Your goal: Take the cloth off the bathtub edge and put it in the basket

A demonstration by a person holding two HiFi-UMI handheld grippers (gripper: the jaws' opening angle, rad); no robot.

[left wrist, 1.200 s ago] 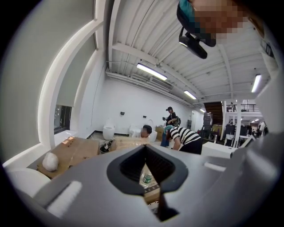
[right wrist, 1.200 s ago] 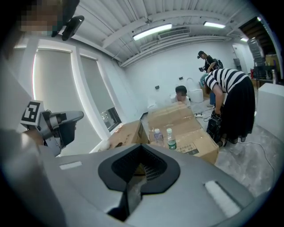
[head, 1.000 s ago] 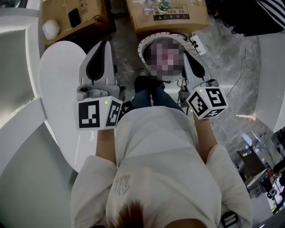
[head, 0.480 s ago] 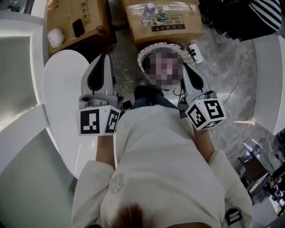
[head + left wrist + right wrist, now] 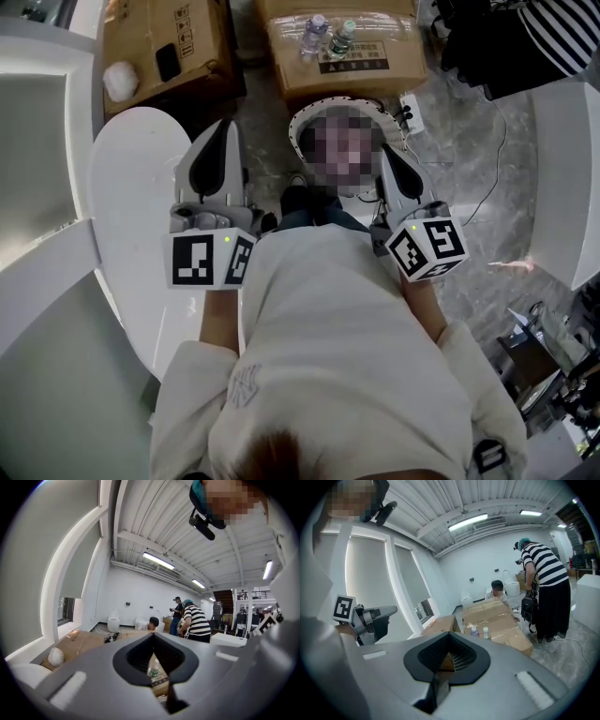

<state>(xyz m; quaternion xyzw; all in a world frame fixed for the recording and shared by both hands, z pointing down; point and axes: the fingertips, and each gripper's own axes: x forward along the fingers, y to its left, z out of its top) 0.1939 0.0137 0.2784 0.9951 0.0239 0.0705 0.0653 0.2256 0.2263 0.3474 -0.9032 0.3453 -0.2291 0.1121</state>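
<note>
Grippers, two: we keep our left gripper (image 5: 223, 127) and right gripper (image 5: 387, 150) jaws closed, empty, either side of one basket (image 5: 302, 112). Beyond: two cardboard boxes (image 5: 164, 42), two bottles (image 5: 316, 30). Cloth: cannot tell.

Cream top (image 5: 337, 347) here, loose sleeves ending at the elbows, a small stitched logo (image 5: 247, 386) on the left chest, blue jeans (image 5: 319, 211) beyond it. Left gripper (image 5: 223, 131): pale grey shell, black teardrop inset, cube (image 5: 211, 260) of black-and-white square markers with a green dot. Right gripper (image 5: 387, 155) matches, with its own marker cube (image 5: 427, 249).
</note>
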